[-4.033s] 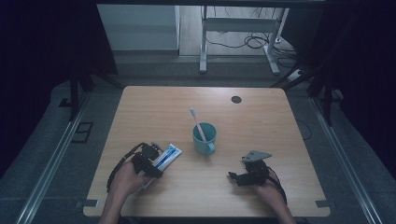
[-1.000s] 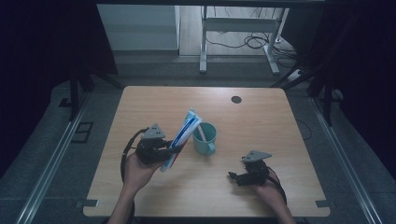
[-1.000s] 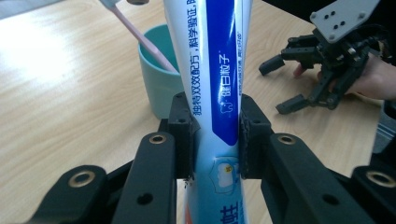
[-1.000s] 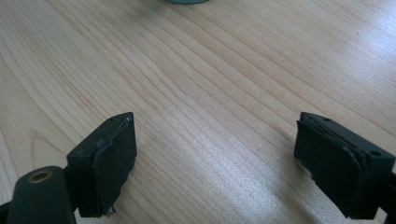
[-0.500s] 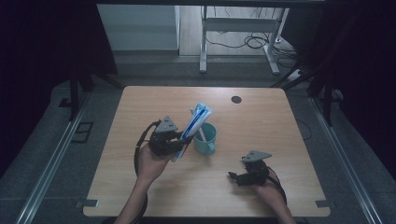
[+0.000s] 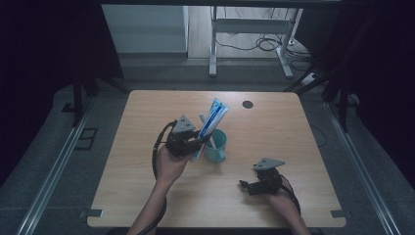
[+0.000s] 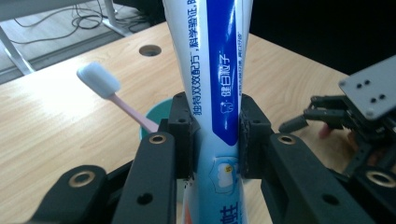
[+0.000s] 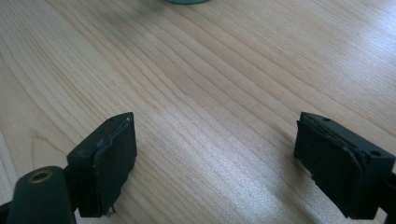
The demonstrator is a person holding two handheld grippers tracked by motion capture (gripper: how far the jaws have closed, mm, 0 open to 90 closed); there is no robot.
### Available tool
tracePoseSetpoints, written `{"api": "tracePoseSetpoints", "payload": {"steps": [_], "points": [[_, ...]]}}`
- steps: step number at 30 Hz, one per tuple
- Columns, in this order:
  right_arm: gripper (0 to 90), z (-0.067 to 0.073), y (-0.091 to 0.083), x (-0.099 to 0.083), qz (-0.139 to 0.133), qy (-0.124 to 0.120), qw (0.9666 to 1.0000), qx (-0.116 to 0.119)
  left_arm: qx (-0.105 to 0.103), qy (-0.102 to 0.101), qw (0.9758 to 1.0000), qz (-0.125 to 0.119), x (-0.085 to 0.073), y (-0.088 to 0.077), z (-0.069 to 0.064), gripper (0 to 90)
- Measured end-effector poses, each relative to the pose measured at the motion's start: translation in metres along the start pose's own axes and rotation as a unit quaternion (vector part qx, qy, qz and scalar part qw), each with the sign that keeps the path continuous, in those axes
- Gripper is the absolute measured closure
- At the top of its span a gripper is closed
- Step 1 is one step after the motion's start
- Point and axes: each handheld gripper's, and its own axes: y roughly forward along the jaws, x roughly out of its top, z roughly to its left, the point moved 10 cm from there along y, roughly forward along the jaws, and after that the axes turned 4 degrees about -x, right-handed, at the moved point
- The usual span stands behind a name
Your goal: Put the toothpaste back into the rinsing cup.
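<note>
The left gripper (image 6: 195,145) is clamped on a toothpaste tube (image 6: 211,121); in the left gripper view both pads press the tube (image 7: 219,88) at its waist, and the tube rises between them. In the high view the tube stands tilted, its top leaning away from the person, its lower end at the near left rim of the cup (image 6: 217,145).

The cup is teal and stands near the middle of the table (image 6: 147,196). A toothbrush (image 6: 208,129) leans in it, pink handle down, white head (image 7: 98,80) up and to the left of the tube in the left gripper view.

The right gripper (image 6: 247,186) rests low over the table at the near right, well apart from the cup. Its jaws stand wide apart with bare wood (image 8: 210,130) between them; nothing is held.

A dark round hole (image 6: 247,104) sits in the tabletop toward the far edge.
</note>
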Motion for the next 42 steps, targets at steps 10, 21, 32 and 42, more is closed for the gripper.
{"api": "tracePoseSetpoints", "payload": {"steps": [10, 21, 32, 42], "points": [[13.2, 0.000, 0.000, 0.000, 0.000, -0.001, 1.0000, 0.000, 0.013, -0.013, 0.9992, -0.035, 0.013, 0.014, 0.008, 71.8], [13.3, 0.000, 0.000, 0.000, 0.000, -0.001, 1.0000, -0.001, 0.029, -0.006, 0.9979, -0.057, 0.024, 0.033, 0.005, 71.7], [13.3, 0.000, 0.000, 0.000, -0.001, -0.002, 1.0000, -0.001, 0.045, -0.003, 0.9960, -0.078, 0.036, 0.047, 0.006, 71.6], [13.2, 0.000, 0.000, 0.000, -0.001, -0.001, 1.0000, 0.000, 0.060, 0.002, 0.9945, -0.086, 0.038, 0.056, 0.007, 71.5]]}}
